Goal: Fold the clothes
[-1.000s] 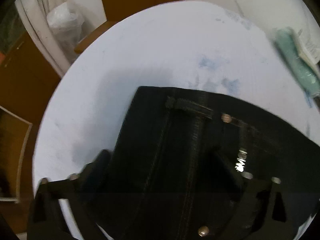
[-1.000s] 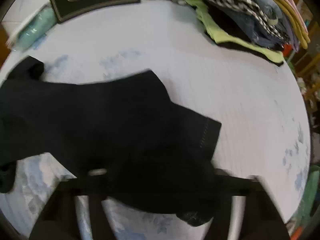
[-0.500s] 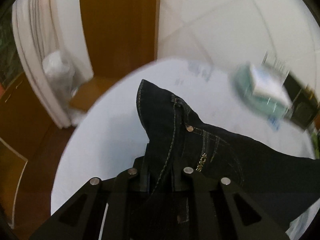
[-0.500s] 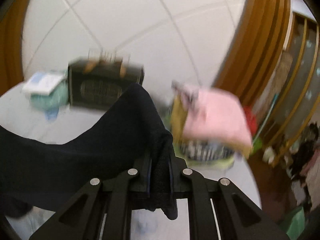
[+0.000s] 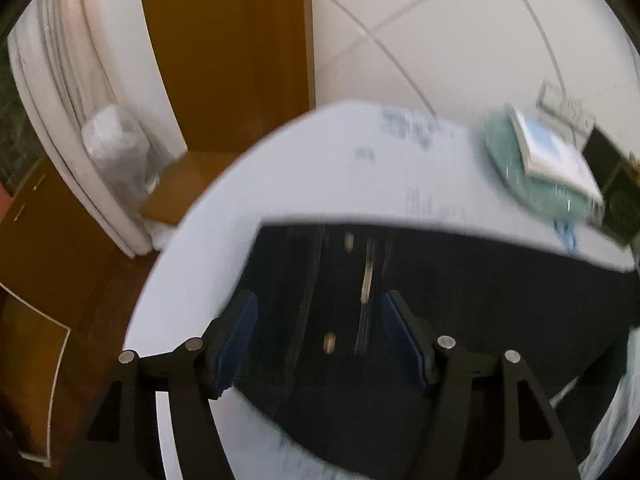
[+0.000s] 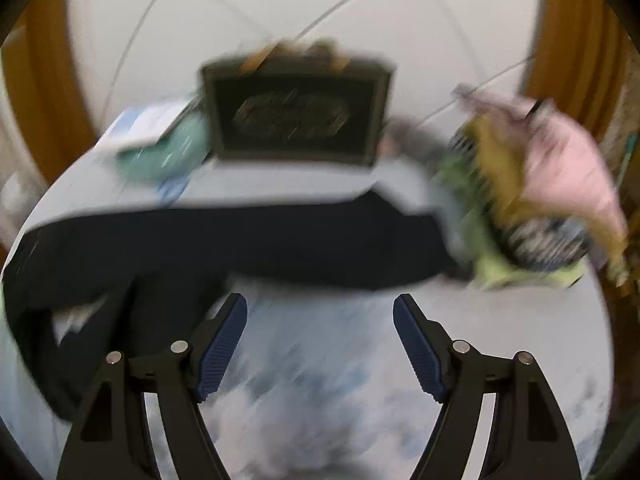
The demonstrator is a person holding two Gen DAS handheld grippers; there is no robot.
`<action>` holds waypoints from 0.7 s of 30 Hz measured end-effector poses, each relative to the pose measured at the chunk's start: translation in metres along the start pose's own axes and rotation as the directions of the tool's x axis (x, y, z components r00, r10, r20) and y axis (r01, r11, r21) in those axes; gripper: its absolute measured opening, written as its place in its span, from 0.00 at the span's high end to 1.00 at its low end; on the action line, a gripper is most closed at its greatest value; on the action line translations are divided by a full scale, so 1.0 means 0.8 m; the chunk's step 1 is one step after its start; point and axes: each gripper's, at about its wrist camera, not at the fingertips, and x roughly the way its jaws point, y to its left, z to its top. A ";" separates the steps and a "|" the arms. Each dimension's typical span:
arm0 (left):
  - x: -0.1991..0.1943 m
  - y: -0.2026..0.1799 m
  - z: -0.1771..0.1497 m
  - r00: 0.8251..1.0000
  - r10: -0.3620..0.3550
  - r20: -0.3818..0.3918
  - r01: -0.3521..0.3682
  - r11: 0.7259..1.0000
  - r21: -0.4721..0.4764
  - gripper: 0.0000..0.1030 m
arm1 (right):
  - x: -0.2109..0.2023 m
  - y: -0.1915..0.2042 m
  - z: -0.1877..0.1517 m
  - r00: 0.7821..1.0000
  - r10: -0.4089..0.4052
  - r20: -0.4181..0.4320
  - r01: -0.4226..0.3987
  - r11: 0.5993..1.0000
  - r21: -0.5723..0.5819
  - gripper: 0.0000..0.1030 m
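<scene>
A pair of dark jeans lies spread on the round white table. In the left wrist view my left gripper is open, its blue pads either side of the waistband with its rivets, holding nothing. In the right wrist view the jeans stretch across the table in front of my right gripper, which is open and empty over the blue-patterned tablecloth. Both views are motion-blurred.
A dark framed plaque stands at the table's back, with a teal bundle and a white booklet to its left. A pile of clothes, pink, yellow, striped and green, sits at the right. The table's left edge drops to a brown floor.
Both grippers were shut on the jeans and held them up half a second ago. Now both are open and the jeans lie flat on the table.
</scene>
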 end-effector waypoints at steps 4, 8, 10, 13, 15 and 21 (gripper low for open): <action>0.014 0.012 -0.040 0.998 0.002 -0.058 -0.003 1.000 -0.022 0.36 | 0.028 0.037 -0.055 0.994 0.062 -0.086 -0.065 0.997 -0.029 0.09; 0.025 0.026 -0.064 0.996 0.034 -0.086 -0.037 0.999 -0.032 0.36 | 0.045 0.054 -0.078 0.989 0.091 -0.119 -0.095 0.995 -0.024 0.09; 0.031 0.039 -0.072 0.994 0.048 -0.096 -0.053 0.998 -0.044 0.36 | 0.055 0.065 -0.083 0.986 0.095 -0.138 -0.100 0.994 -0.033 0.09; 0.037 0.056 -0.083 0.994 0.043 -0.102 -0.051 0.996 -0.078 0.27 | 0.064 0.081 -0.086 0.986 0.089 -0.138 -0.097 0.994 -0.058 0.09; 0.042 0.060 -0.086 0.995 0.030 -0.099 -0.038 0.995 -0.090 0.24 | 0.072 0.093 -0.087 0.988 0.073 -0.137 -0.084 0.993 -0.079 0.09; 0.059 0.060 -0.085 0.995 -0.026 -0.093 0.016 0.994 -0.106 0.22 | 0.105 0.131 -0.077 0.994 0.009 -0.106 -0.023 0.991 -0.129 0.33</action>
